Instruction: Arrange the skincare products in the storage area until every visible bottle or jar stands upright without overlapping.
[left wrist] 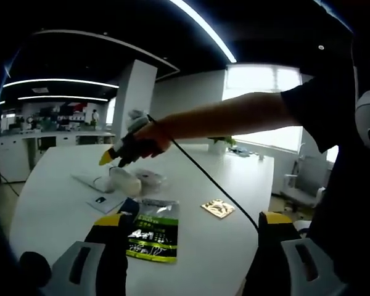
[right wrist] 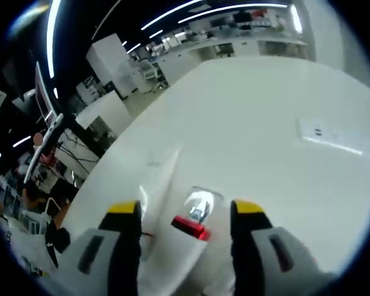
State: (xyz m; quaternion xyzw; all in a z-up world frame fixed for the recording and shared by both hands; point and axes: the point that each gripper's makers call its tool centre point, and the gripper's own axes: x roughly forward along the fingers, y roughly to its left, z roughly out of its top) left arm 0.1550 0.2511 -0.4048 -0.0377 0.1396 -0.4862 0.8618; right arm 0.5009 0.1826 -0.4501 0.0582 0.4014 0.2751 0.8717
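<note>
Green pouch [left wrist: 153, 230] nearest, gold sachet [left wrist: 217, 208] beside, white table [left wrist: 61, 185] beneath.

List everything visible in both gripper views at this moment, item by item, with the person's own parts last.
table: one, white, under all the items.
sachet: one, green and black, flat on the table between the left gripper's jaws.
gold packet: one, gold, flat on the table to the sachet's right.
white tube: one, white, lying under the right gripper.
clear wrapper: one, transparent, beside the tube.
red-banded item: one, white with red band, lying between the right gripper's jaws.
flat white panel: one, white, further along the table in the right gripper view.
person's arm: one, bare below a dark sleeve, reaching over the table.
right gripper: yellow-tipped, jaws apart.
left gripper: yellow-tipped, jaws wide apart.
</note>
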